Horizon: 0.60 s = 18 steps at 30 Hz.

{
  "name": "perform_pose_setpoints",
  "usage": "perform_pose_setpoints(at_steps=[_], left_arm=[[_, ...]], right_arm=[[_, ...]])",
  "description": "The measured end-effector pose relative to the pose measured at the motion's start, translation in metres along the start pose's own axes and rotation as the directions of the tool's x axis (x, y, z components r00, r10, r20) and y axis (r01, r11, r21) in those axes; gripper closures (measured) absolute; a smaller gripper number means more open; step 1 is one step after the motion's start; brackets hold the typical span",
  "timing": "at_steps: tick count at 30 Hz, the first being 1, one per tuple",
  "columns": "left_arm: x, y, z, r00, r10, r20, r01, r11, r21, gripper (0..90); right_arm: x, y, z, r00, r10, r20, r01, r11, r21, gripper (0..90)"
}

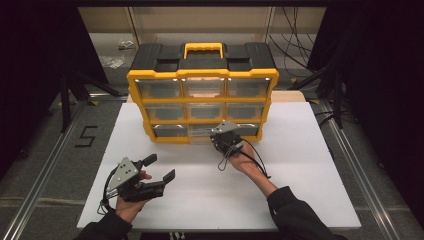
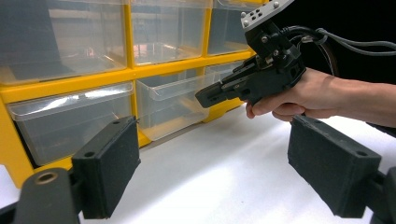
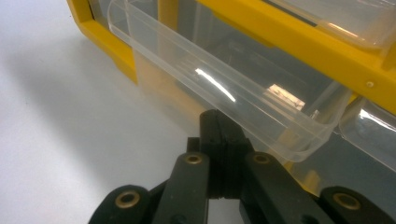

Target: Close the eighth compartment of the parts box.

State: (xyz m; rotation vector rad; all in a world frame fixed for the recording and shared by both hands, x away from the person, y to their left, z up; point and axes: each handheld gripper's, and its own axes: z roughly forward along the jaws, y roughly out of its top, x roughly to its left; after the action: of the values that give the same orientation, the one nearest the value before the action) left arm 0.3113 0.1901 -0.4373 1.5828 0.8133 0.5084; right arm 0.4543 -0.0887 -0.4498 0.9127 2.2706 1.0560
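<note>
Here, the right gripper [image 1: 216,140] had its jaws pressed fully together, and no object was visible between the pads. In the right gripper view, the closed tips [image 3: 219,140] sat directly under the front lip of the drawer [image 3: 224,100], a clear plastic bin in the bottom row of the organizer [image 1: 202,75]; contact between tips and lip appeared likely, but that view did not settle it. The drawer stood partly pulled out of its yellow frame, projecting toward the right gripper, with its lip running diagonally above and beyond the jaw tips. In the left gripper view, the right gripper [image 2: 210,97] pointed into the same drawer [image 2: 175,100], its tips level with the drawer front. The left gripper [image 1: 160,170] had its jaws spread wide and held nothing; in its own view the two pads [image 2: 109,163] framed bare table [image 1: 300,170], with the organizer ahead of the left pad and the right hand [image 2: 299,93] ahead of the right pad. In the high view, the left gripper rested low over the table, well apart from the organizer and from the right gripper, its jaws aimed toward the middle of the board. The organizer stood upright at the far edge of the table, beyond both grippers.
</note>
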Motion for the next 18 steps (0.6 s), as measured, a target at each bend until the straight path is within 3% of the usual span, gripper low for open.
perform_pose_setpoints(at_steps=[18], left_arm=[[0.0000, 0.0001, 0.0001, 1.0000, -0.005, 0.003, 0.005, 1.0000, -0.003, 16.1]], right_arm=[[-0.0005, 0.0027, 0.0066, 0.9999, -0.007, 0.009, 0.007, 0.9999, -0.011, 90.0]])
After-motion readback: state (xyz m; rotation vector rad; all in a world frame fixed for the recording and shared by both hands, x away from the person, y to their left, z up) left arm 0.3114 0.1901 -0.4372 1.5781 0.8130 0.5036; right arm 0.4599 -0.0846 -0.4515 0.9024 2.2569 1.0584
